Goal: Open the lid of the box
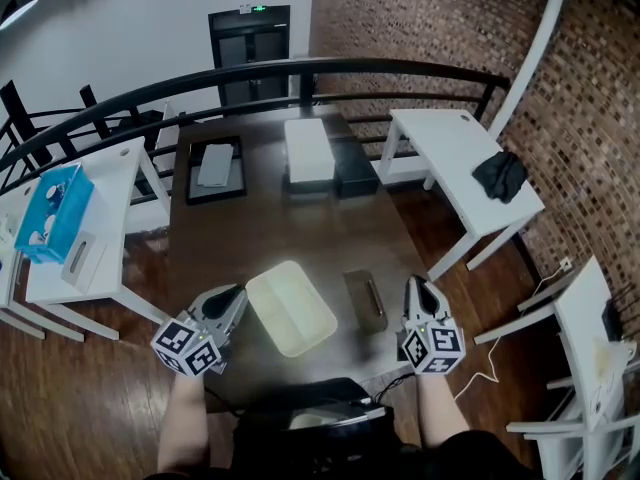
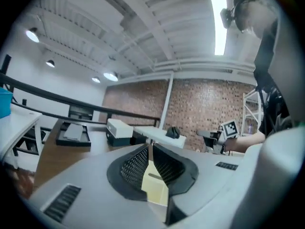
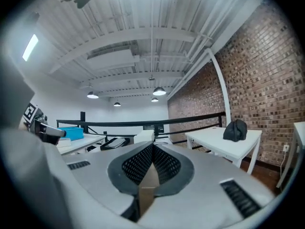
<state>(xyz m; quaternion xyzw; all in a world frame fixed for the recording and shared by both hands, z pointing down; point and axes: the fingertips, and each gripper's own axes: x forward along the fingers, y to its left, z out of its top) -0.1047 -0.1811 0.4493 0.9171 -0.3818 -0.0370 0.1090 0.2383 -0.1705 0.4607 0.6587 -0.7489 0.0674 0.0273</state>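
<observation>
A cream box with its lid on lies on the brown table, near the front edge. My left gripper is just left of the box, near its left edge, with its jaws shut and nothing in them. In the left gripper view the left gripper has its mesh pads together, and a cream patch shows below them. My right gripper is off to the right of the box, beyond a small dark object. In the right gripper view the right gripper also has its jaws closed together and empty.
At the far end of the table stand a white box, a black box and a black tray. White side tables flank it: the left one holds a blue bin, the right one holds a black cloth. A black railing runs behind.
</observation>
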